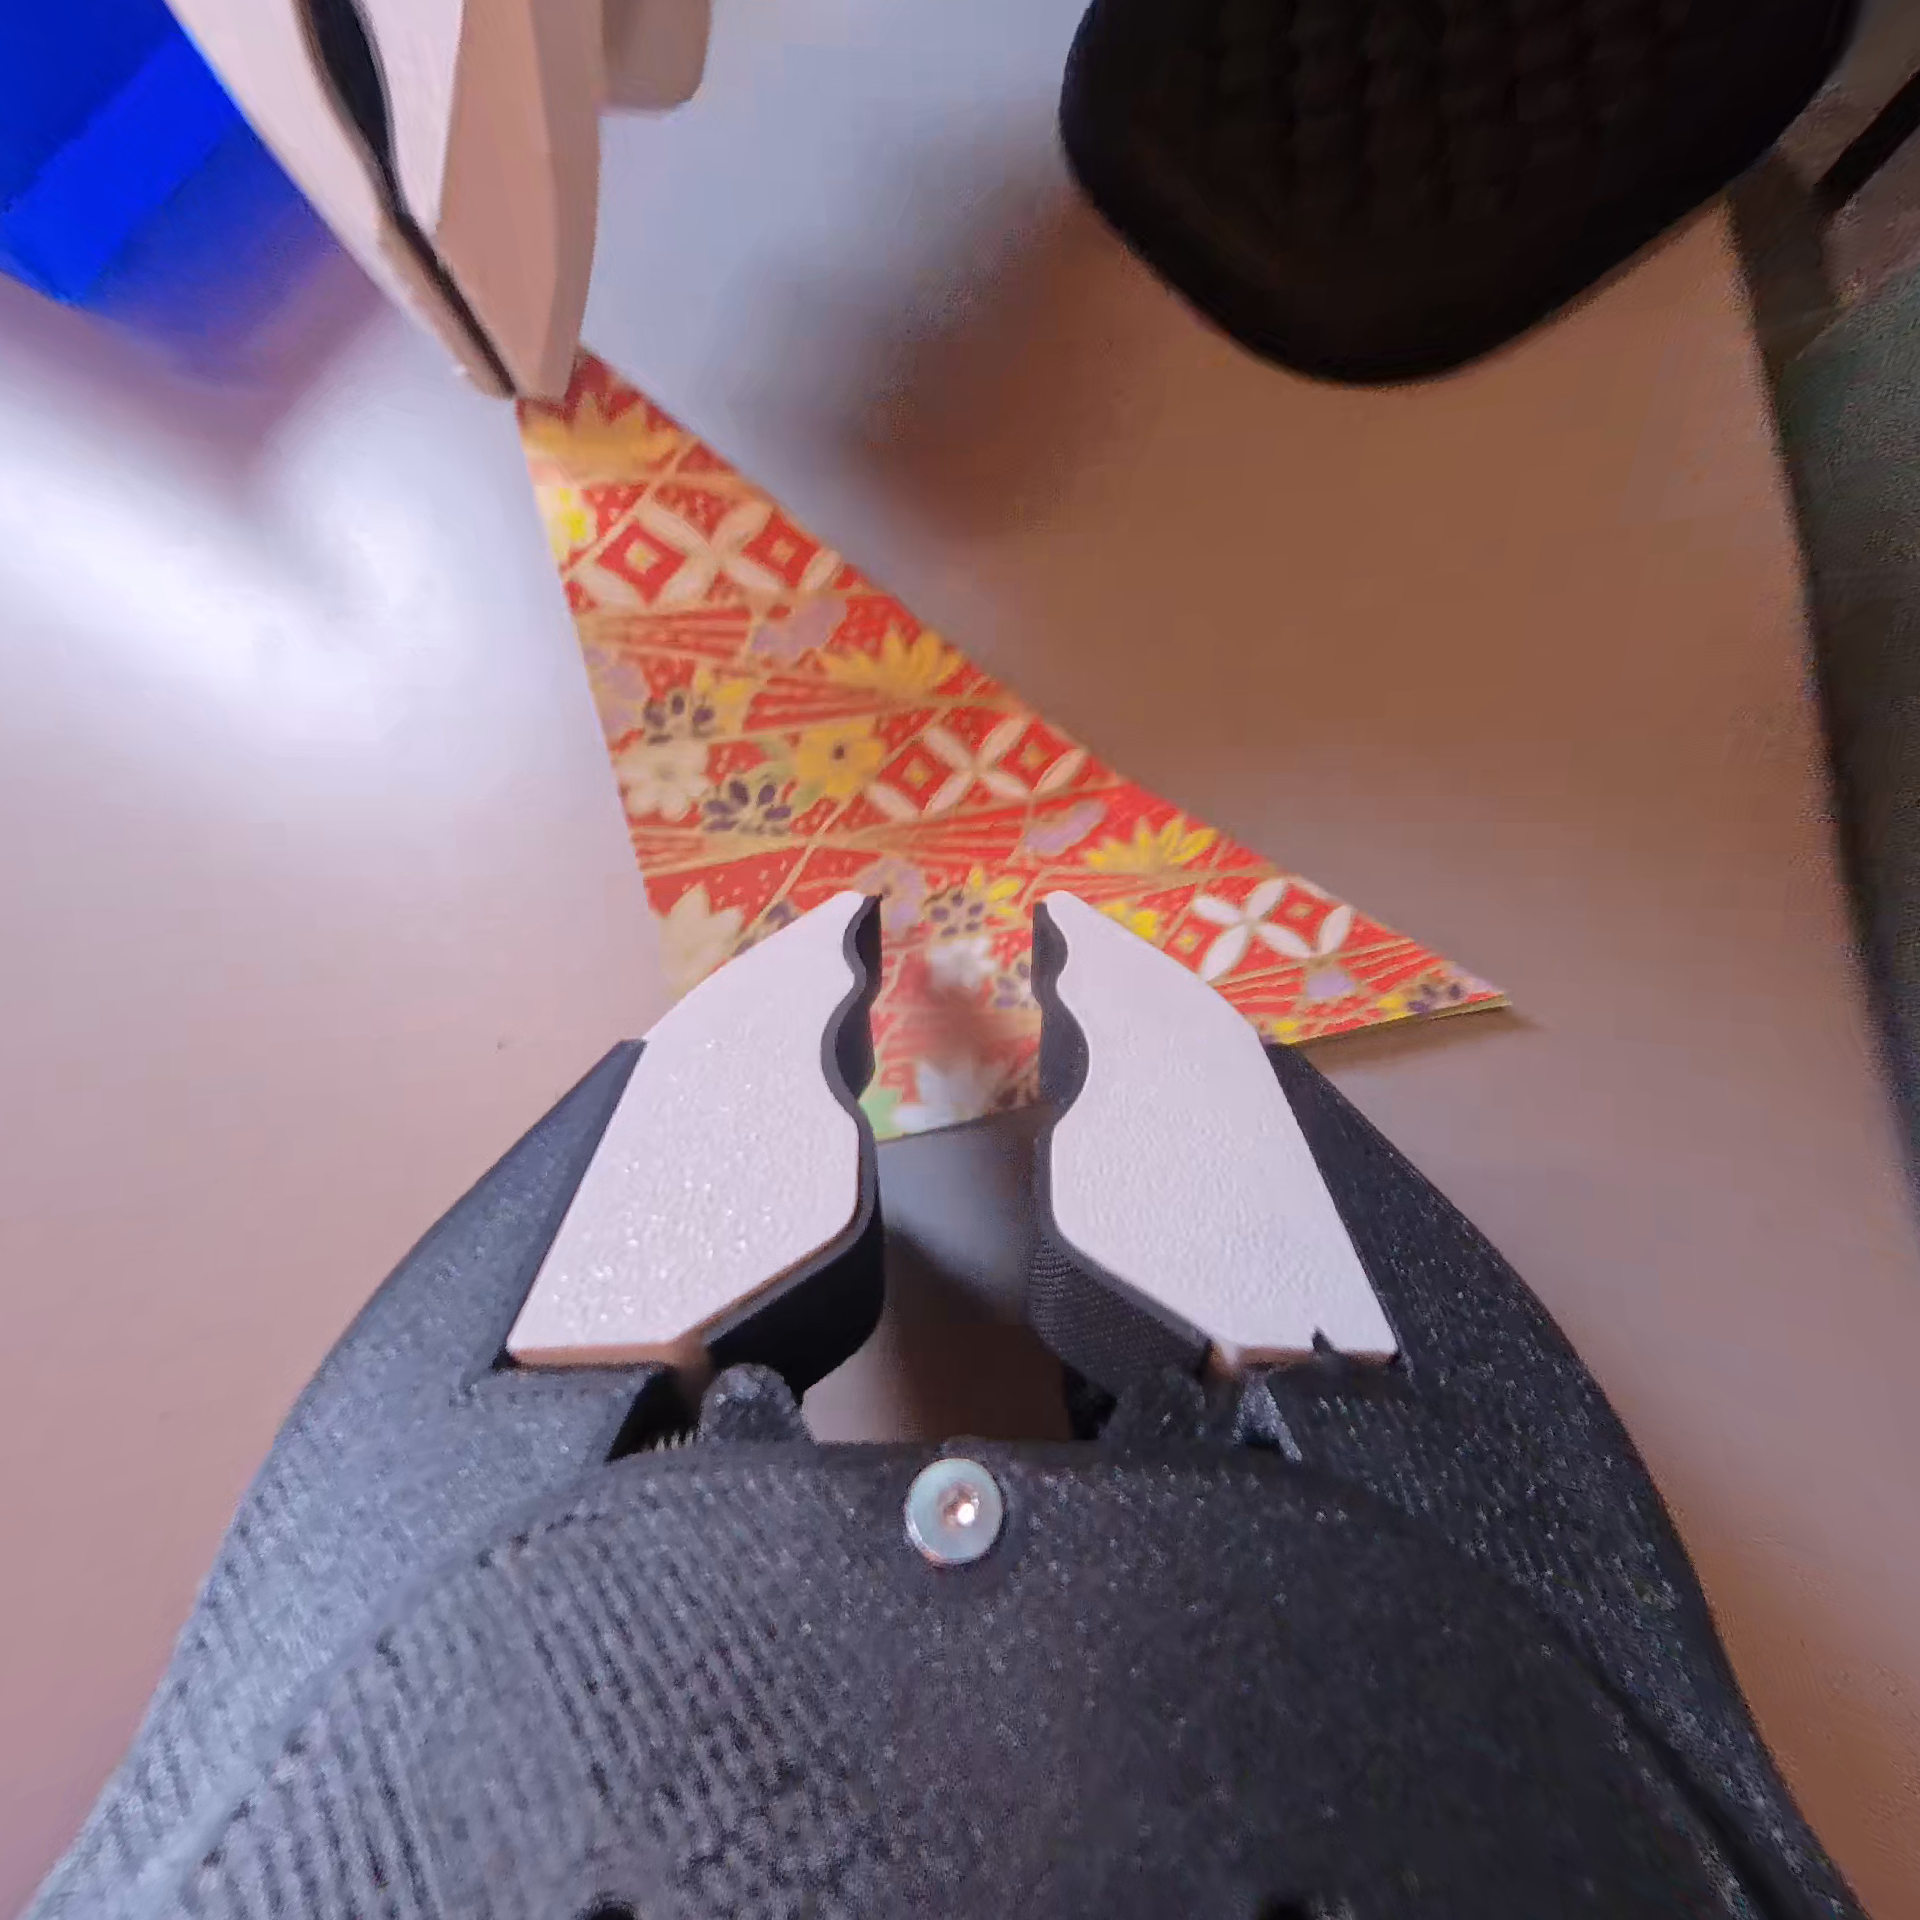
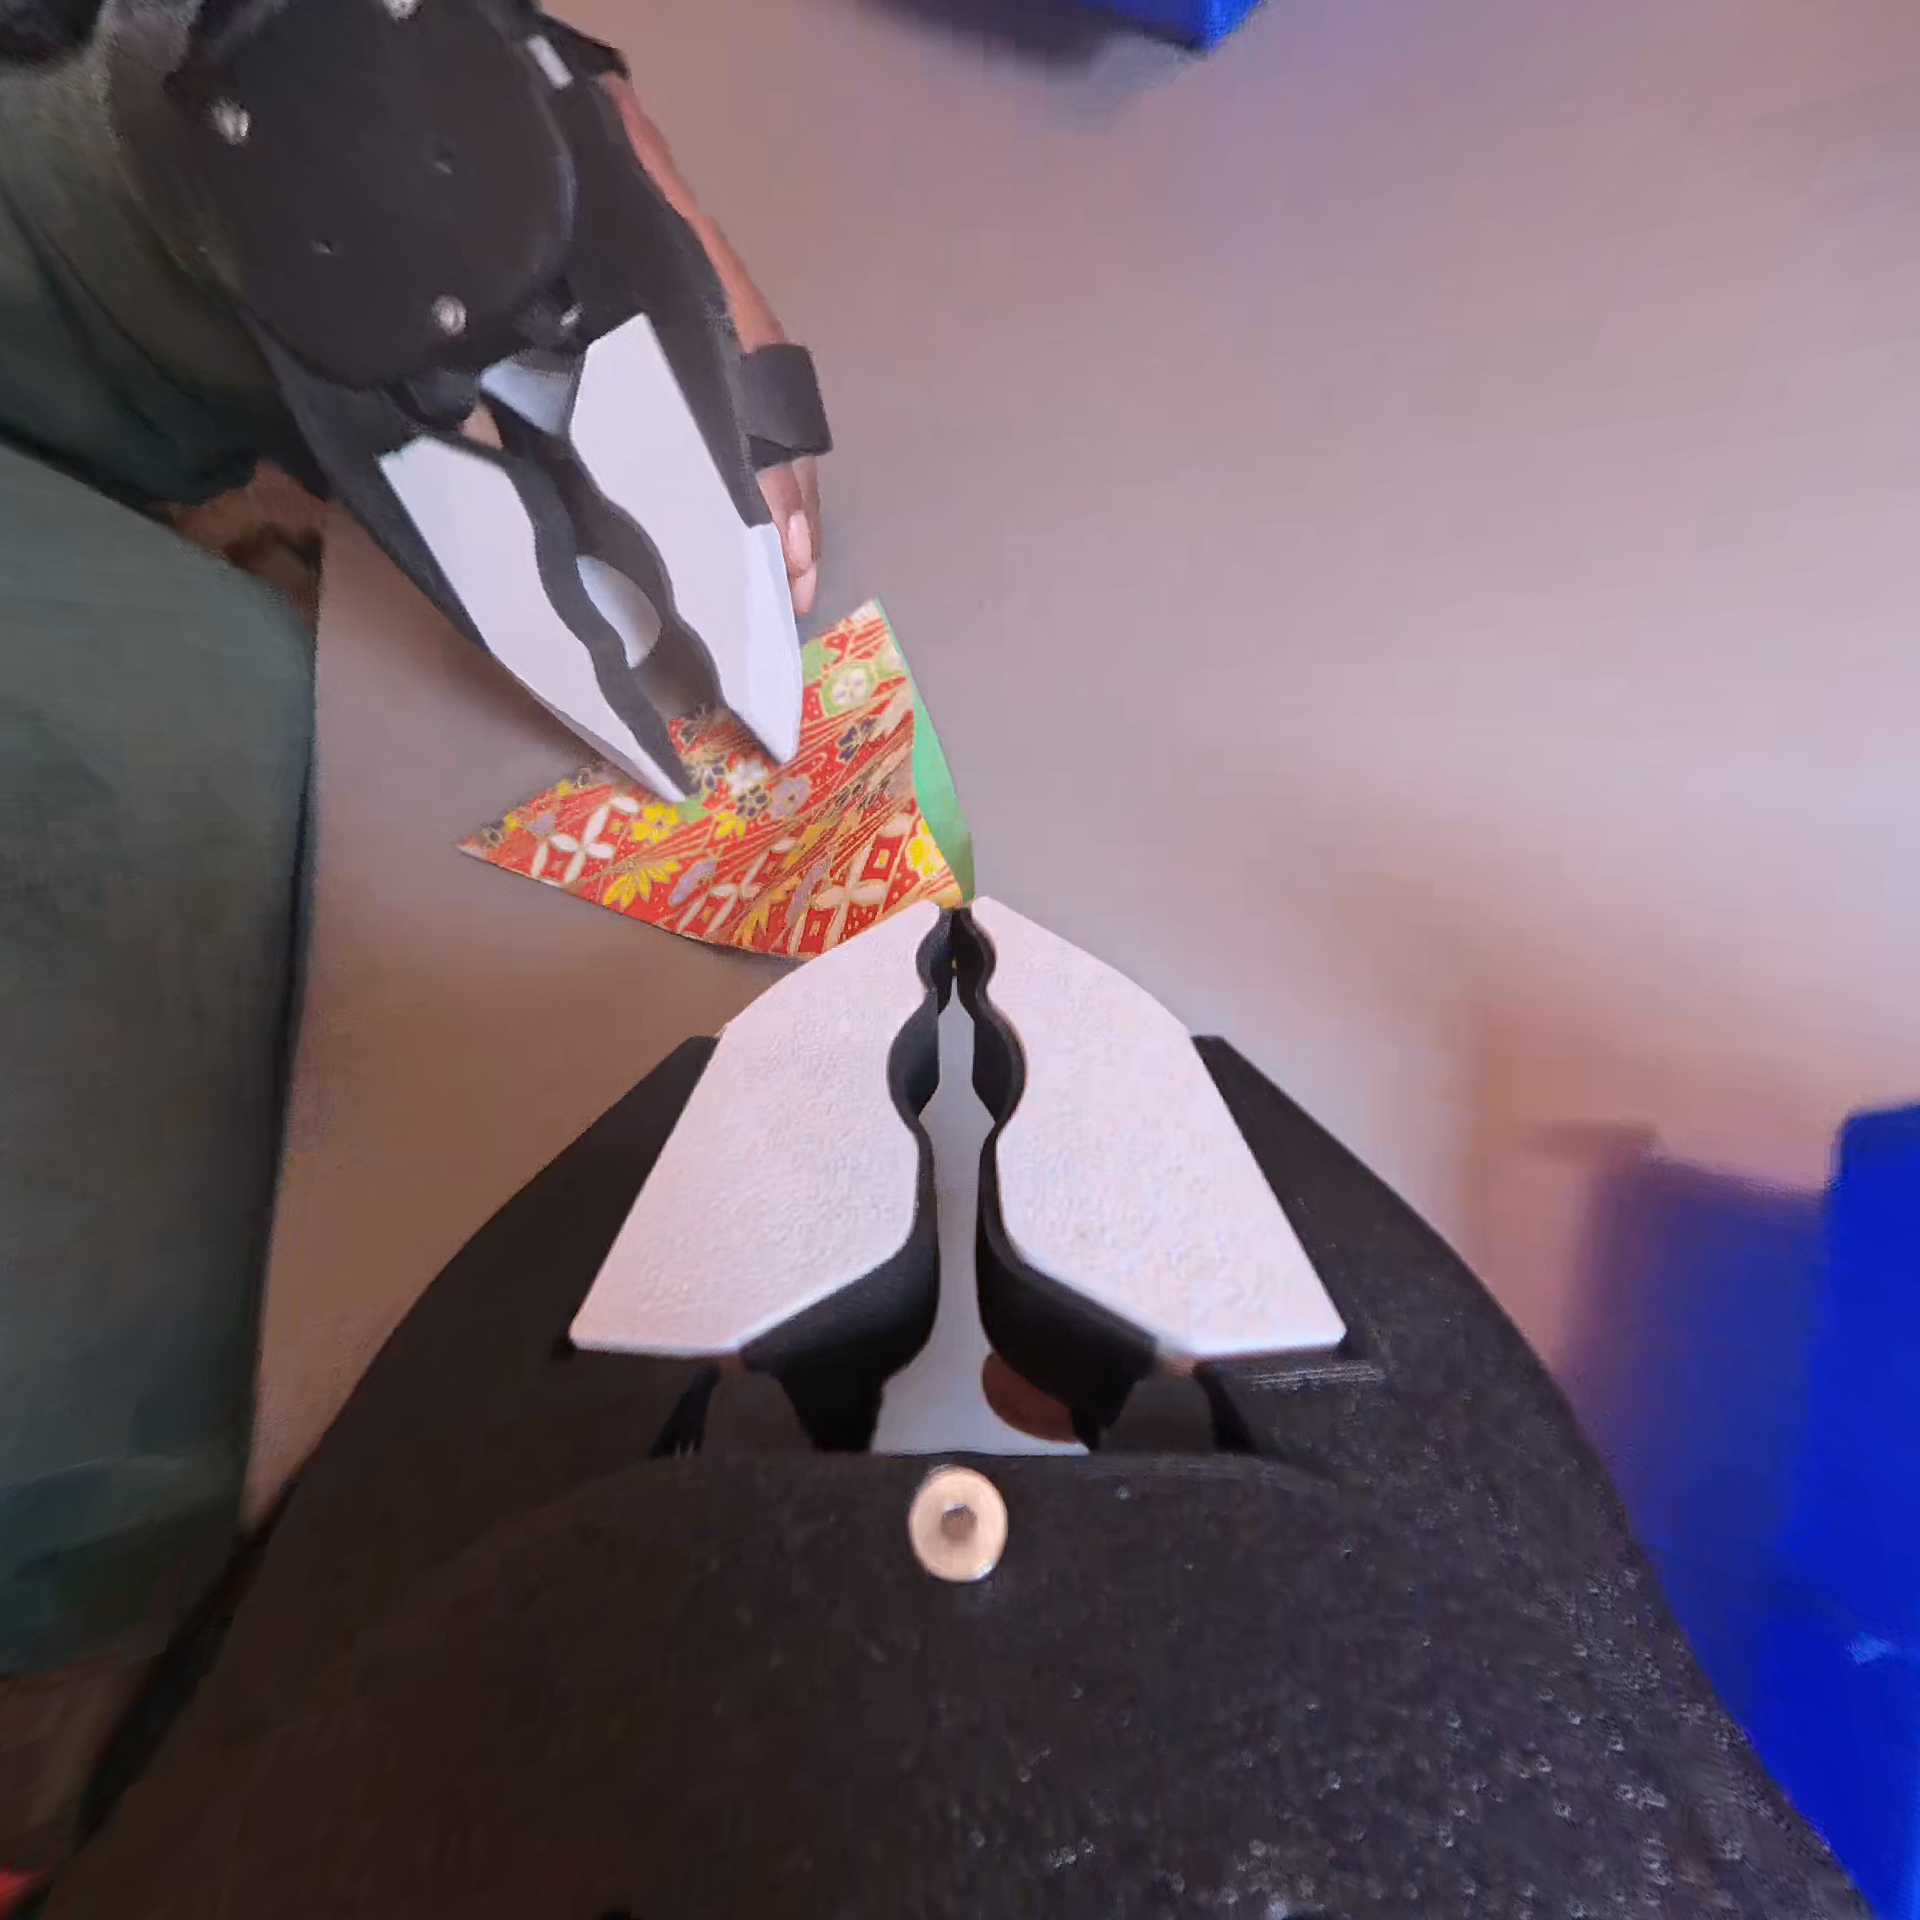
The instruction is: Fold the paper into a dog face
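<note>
On the grey-brown tabletop [image 1: 1351, 727] lay one sheet of origami paper [image 1: 831, 748], red and gold with a floral and lattice print, already folded to a triangle and resting mostly flat. Left gripper [image 1: 956, 914]: jaws narrowly parted, holding nothing; in the right wrist view its fingertips [image 2: 774, 743] bore down on the paper's near-left part, apparently pinning it, though actual contact could not be confirmed. Right gripper [image 2: 954, 914]: jaws closed tip to tip upon one pointed corner of the triangle, which it held raised off the table so that the paper's green underside [image 2: 940, 790] showed along the lifted edge. In the left wrist view the triangle's long edge ran from the left gripper away toward the far left, ending at the pinched corner; a second point [image 1: 1475, 1003] lay flat to the right. Governing relation: the held corner sat directly ahead of the right gripper's tips, with the body of the sheet beyond and to the left of it, so a fold inward would carry that corner toward the pinned area. Judged stage: early, forming one ear flap. Also present: a dark padded chair seat [image 1: 1434, 177] at far right, a blue bin [image 1: 125, 177] at far left, and a person's hand [image 2: 790, 520] on the left gripper's handle.
</note>
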### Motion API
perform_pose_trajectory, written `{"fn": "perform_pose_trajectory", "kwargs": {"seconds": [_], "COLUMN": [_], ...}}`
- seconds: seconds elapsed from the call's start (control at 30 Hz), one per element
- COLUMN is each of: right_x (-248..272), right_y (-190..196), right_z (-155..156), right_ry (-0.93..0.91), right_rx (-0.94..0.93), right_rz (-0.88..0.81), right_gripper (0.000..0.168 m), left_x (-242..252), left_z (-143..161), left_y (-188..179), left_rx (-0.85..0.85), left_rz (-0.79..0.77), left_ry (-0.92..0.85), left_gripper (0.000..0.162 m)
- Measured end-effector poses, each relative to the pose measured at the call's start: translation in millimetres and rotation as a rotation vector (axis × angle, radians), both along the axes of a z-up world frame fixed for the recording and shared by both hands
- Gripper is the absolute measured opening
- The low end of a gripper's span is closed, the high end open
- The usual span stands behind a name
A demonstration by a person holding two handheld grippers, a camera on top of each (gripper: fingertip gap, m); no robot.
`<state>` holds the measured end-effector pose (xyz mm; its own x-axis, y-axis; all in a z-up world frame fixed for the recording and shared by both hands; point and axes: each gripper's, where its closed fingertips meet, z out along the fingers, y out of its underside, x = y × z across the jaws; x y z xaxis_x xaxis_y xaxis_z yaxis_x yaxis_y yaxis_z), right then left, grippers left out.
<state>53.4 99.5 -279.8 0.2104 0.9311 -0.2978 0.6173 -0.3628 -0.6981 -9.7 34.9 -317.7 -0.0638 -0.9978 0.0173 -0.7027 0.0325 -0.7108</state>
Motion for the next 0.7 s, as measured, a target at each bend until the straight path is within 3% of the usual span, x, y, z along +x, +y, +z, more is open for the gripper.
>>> {"fn": "perform_pose_trajectory", "kwargs": {"seconds": [0.13, 0.2, 0.3, 0.33, 0.4, 0.47, 0.57, 0.7], "right_x": [-10.8, -20.7, -40.6, -48.2, -60.3, -67.7, -57.9, -29.1], "right_y": [-12.7, -22.7, -26.1, -26.1, -20.9, -2.2, 13.1, -4.2], "right_z": [8.2, 15.1, 27.1, 32.1, 42.7, 57.2, 68.6, 27.1], "right_ry": [-0.105, -0.117, -0.126, -0.114, -0.088, -0.032, 0.082, 0.062], "right_rx": [0.212, 0.238, 0.303, 0.322, 0.365, 0.439, 0.345, 0.113], "right_rz": [0.273, 0.379, 0.472, 0.488, 0.476, 0.348, 0.121, 0.004], "right_gripper": [0.0, 0.0, 0.0, 0.0, 0.0, 0.004, 0.044, 0.053], "left_x": [6.4, 8.4, 19.8, 23.5, 24.8, 22.4, 11.7, -3.6], "left_z": [36.3, 51.2, 52.1, 49.2, 41.9, 45.2, 59.8, 87.4], "left_y": [11.4, 25.3, 23.7, 21.6, 20.9, 31.8, 55.2, 83.8], "left_rx": [-0.029, -0.039, -0.162, -0.202, -0.244, -0.278, -0.357, -0.512], "left_rz": [0.054, 0.108, 0.09, 0.079, 0.069, 0.144, 0.299, 0.476], "left_ry": [-0.194, -0.275, -0.286, -0.276, -0.248, -0.302, -0.448, -0.703], "left_gripper": [0.035, 0.048, 0.064, 0.059, 0.023, 0.001, 0.0, 0.0]}}
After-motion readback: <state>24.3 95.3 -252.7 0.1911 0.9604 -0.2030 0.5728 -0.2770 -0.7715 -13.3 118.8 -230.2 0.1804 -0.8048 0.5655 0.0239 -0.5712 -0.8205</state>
